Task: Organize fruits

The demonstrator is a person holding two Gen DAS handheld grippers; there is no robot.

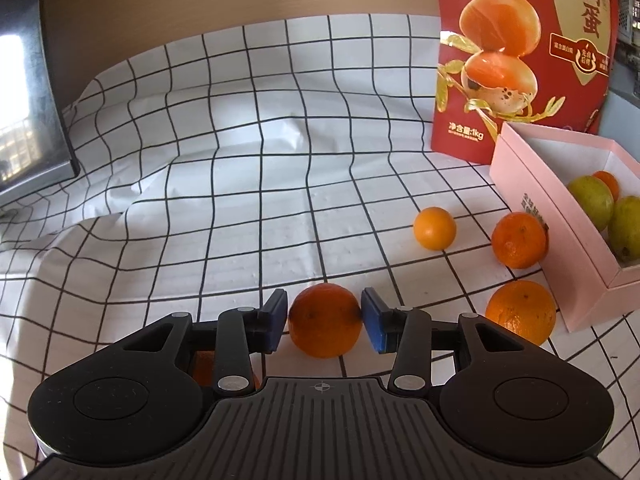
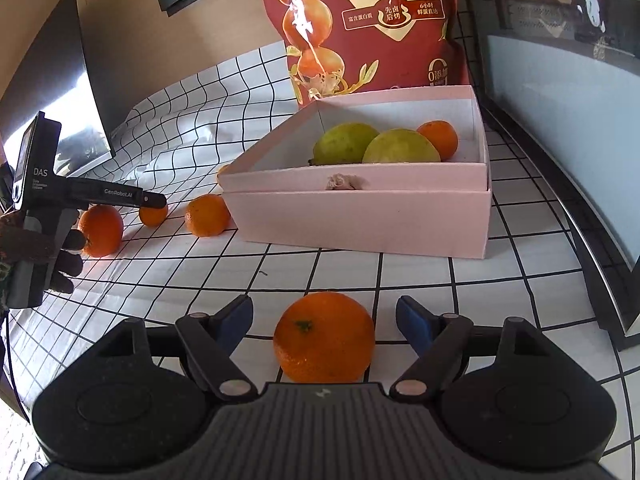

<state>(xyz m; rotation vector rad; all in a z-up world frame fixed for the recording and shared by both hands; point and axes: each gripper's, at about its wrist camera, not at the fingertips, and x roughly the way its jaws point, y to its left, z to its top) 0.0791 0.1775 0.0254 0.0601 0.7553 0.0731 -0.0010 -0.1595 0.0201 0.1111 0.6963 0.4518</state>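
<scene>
Checked white cloth (image 1: 240,184) with black grid lines covers the table in the left wrist view. The left gripper (image 1: 325,318) has an orange (image 1: 325,322) sitting on the cloth between its blue pads (image 1: 276,320); the pads stand at the fruit's two sides, and whether they press it or just clear it I cannot tell. A small orange (image 1: 435,228) lies well ahead, a mandarin (image 1: 519,240) touches the wall of the pink box (image 1: 532,184), and another orange (image 1: 520,312) lies near the box's front corner. Two green fruits (image 1: 590,200) and an orange one are in the box, with a red snack bag (image 1: 520,40) standing behind it.

From the right wrist view, the right gripper (image 2: 325,328) has its fingers spread wide, clear of a stem-up orange (image 2: 324,338) on the cloth between them. Beyond it the pink box (image 2: 360,216) holds two green fruits (image 2: 400,148) and an orange one. At left, a gloved hand (image 2: 60,256) holds the left gripper (image 2: 160,200) low over three oranges (image 2: 207,215) on the cloth.
</scene>
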